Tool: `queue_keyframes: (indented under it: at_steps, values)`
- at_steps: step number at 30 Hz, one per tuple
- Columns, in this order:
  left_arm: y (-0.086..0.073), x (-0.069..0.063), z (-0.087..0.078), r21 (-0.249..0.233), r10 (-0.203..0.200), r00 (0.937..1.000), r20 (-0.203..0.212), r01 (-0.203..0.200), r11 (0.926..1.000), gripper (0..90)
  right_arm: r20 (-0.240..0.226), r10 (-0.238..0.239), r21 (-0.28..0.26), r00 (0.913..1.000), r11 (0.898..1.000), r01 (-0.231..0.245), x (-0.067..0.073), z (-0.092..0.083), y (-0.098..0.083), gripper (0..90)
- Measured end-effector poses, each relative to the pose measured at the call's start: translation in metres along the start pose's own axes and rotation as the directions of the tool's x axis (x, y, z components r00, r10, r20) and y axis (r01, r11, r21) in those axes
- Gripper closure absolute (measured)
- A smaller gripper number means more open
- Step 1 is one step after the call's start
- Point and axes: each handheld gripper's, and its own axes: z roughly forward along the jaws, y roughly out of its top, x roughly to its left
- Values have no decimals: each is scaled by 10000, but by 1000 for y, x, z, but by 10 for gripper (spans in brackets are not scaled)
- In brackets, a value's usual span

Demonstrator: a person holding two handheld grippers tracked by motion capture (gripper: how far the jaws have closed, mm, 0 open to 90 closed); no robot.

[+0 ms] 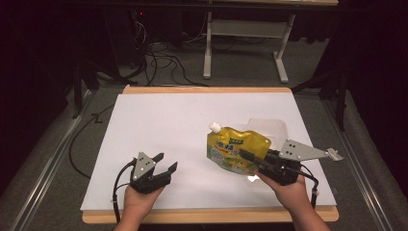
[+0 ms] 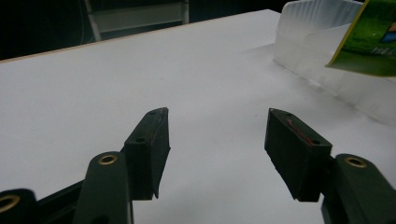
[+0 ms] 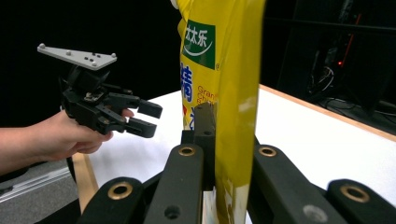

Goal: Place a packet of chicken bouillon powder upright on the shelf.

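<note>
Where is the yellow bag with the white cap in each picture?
High view: yellow pouch right of centre, clamped by the right gripper.
Left gripper view: its green corner at the top right edge.
Right gripper view: centre, between the jaws.
Shared landmark: white tabletop.

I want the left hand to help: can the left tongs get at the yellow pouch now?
Probably yes: the left tongs are open and hold nothing, and only bare white table lies between them and the yellow pouch in the right tongs.
</note>
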Motion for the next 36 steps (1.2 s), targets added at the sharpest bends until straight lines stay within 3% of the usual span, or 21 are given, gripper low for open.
queue_keyframes:
  at_steps: [15,36]
  values:
    - [0,0,0,15,-5,10000,12,5,10000,400,559,100,-197,9984,9998,-89,-23,-31,-2,879]
    - [-1,1,0,86,-24,10000,-41,24,10000,400,1409,506,-300,9887,9985,-468,-52,-67,-13,878]
